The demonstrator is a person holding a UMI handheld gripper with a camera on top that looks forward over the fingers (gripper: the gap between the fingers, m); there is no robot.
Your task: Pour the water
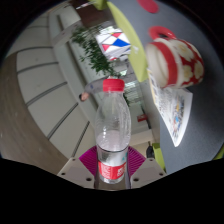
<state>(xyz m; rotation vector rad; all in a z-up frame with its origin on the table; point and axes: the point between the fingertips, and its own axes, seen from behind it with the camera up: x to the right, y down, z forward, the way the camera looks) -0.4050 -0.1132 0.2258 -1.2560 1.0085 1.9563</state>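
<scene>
A clear plastic water bottle (pixel 112 130) with a red cap and a red label stands between my fingers. Both magenta pads (pixel 91 160) press against its lower part at the label, so my gripper (pixel 111 166) is shut on it. The view is tilted, and the bottle is held up above the floor. A red and white mug (pixel 178 62) stands on a yellow-green table (pixel 150 75) beyond the bottle and to its right.
A white sheet of paper (pixel 174 112) lies on the table under the mug. A potted green plant (pixel 95 52) and a red, white and blue sign (pixel 113 42) stand further back. Grey floor tiles (pixel 45 100) spread to the left.
</scene>
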